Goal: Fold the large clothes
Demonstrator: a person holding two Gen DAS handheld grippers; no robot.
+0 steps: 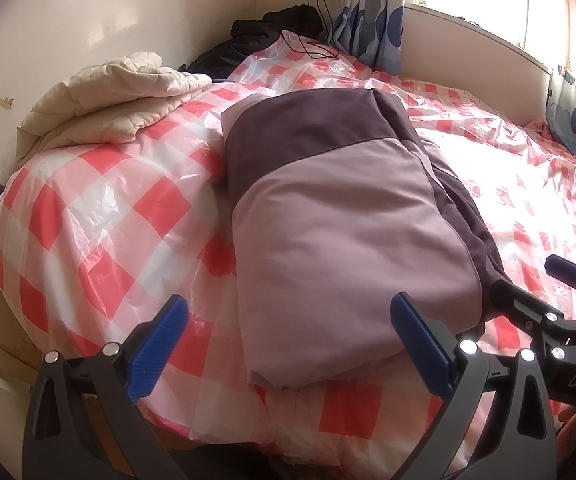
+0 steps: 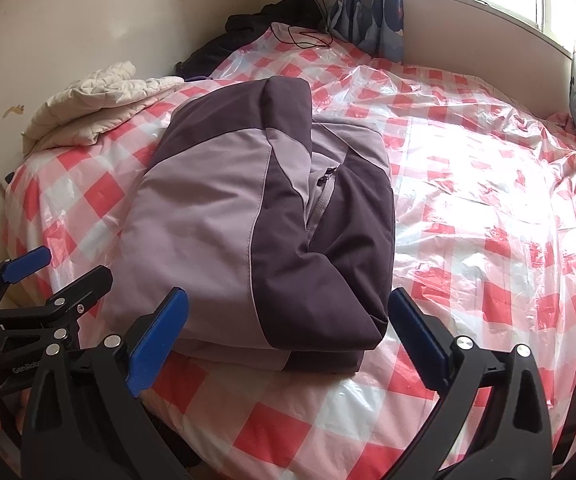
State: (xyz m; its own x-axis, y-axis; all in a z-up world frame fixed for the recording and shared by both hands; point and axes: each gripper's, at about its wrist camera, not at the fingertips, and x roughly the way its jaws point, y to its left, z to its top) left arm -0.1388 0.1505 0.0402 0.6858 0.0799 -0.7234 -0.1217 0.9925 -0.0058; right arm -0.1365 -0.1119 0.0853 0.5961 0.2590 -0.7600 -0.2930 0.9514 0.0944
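Both blue-padded grippers, left (image 1: 288, 344) and right (image 2: 288, 340), are hovering wide open and empty near the folded two-tone purple padded jacket (image 2: 256, 216); next comes a final halving or tidying.

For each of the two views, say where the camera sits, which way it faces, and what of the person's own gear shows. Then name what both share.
Left wrist: on the open left gripper, facing along the bed over the folded jacket; the right gripper shows alongside.
Right wrist: on the open right gripper, facing the jacket; the left gripper shows alongside.
Shared: jacket, checked bed cover, cream quilt.
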